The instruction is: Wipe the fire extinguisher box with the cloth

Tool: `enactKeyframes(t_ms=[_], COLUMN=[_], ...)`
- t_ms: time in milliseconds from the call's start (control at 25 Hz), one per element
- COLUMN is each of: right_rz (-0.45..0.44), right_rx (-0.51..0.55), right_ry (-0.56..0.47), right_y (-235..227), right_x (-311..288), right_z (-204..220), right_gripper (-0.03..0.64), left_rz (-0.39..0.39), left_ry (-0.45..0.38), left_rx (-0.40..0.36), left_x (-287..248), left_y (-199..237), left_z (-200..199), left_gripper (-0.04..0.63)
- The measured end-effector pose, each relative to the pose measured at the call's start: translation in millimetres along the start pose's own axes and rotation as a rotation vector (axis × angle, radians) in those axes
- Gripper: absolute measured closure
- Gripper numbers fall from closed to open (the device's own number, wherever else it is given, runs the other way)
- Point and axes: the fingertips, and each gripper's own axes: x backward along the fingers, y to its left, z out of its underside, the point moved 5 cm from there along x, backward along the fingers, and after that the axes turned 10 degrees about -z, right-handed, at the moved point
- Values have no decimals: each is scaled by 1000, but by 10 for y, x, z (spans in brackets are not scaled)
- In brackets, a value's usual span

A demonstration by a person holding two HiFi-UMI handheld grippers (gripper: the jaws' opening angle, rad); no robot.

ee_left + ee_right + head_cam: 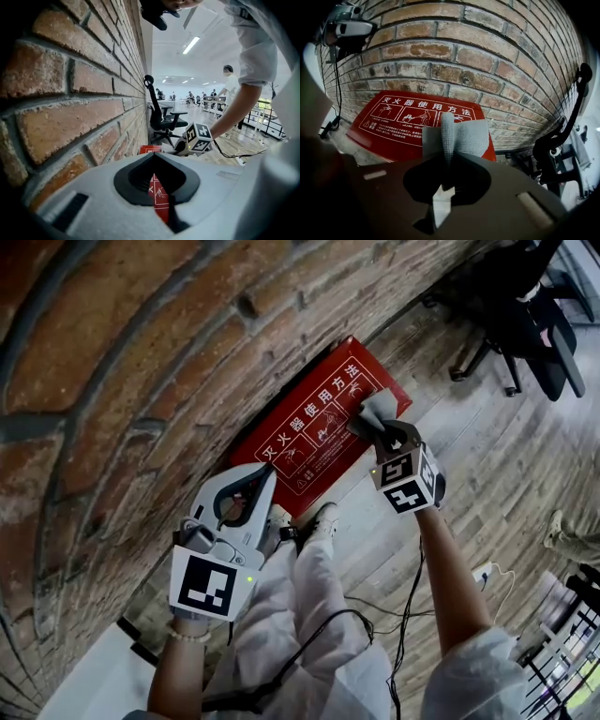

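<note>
The red fire extinguisher box (pixel 319 423) with white print stands on the floor against the brick wall. My right gripper (pixel 375 425) is shut on a grey cloth (pixel 378 407) and holds it over the box's right end. In the right gripper view the cloth (pixel 461 136) sticks out from the right gripper (pixel 447 157), folded, in front of the box (pixel 393 126). My left gripper (pixel 265 476) hovers over the box's left end with its jaws together and nothing in them. In the left gripper view, the box (pixel 159 192) shows through the hollow of the left gripper (pixel 153 157).
The brick wall (pixel 112 352) fills the left side. A black office chair (pixel 525 324) stands on the wooden floor to the right of the box. Black cables (pixel 403 615) trail across the floor near a white power strip (pixel 483 573). The person's shoes (pixel 314 521) are just in front of the box.
</note>
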Motion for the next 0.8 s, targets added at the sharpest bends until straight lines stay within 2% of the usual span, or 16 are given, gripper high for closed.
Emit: enactKeyframes(t_ms=[800], right_rz=[-119], right_rx=[74], right_ry=[-37], right_y=[865], right_x=[-33], right_z=[-176], right_gripper=[598], left_rz=[16], left_ry=[-10], left_rx=[-3], left_x=[165], left_y=[20], left_z=[94], left_gripper=[597])
